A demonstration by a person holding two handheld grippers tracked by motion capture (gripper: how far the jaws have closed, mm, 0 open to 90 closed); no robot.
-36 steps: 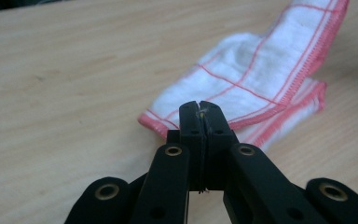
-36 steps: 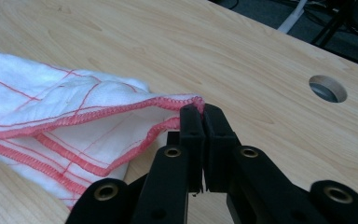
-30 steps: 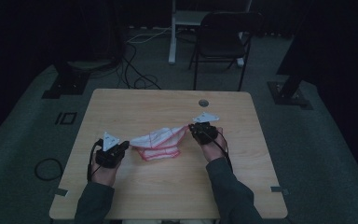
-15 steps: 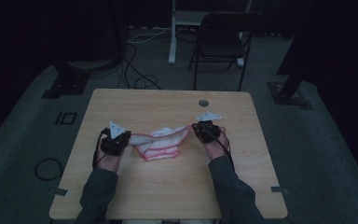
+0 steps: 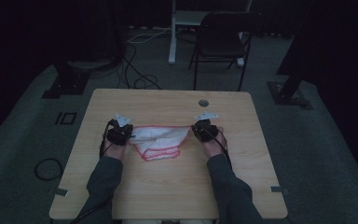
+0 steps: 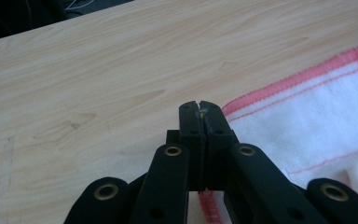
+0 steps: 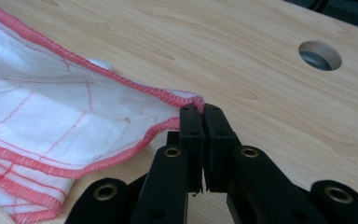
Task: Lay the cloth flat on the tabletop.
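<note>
A white cloth with red stitched edging lies partly folded on the wooden table, stretched between both grippers. My left gripper is at the cloth's left end. In the left gripper view its jaws are shut, with the cloth running off to the right and a strip of red hem under them. My right gripper holds the cloth's right end. Seen up close, the right gripper is pinching the red-hemmed corner of the cloth.
A round cable hole sits in the table behind the right gripper, also seen as the hole. Beyond the table stand a dark folding chair and floor cables. Bare wood lies in front of the cloth.
The left gripper has moved away from the person and slightly right, keeping its hold. The cloth has gone from bunched and raised to stretched out with a straight far edge. The right gripper barely shifted.
</note>
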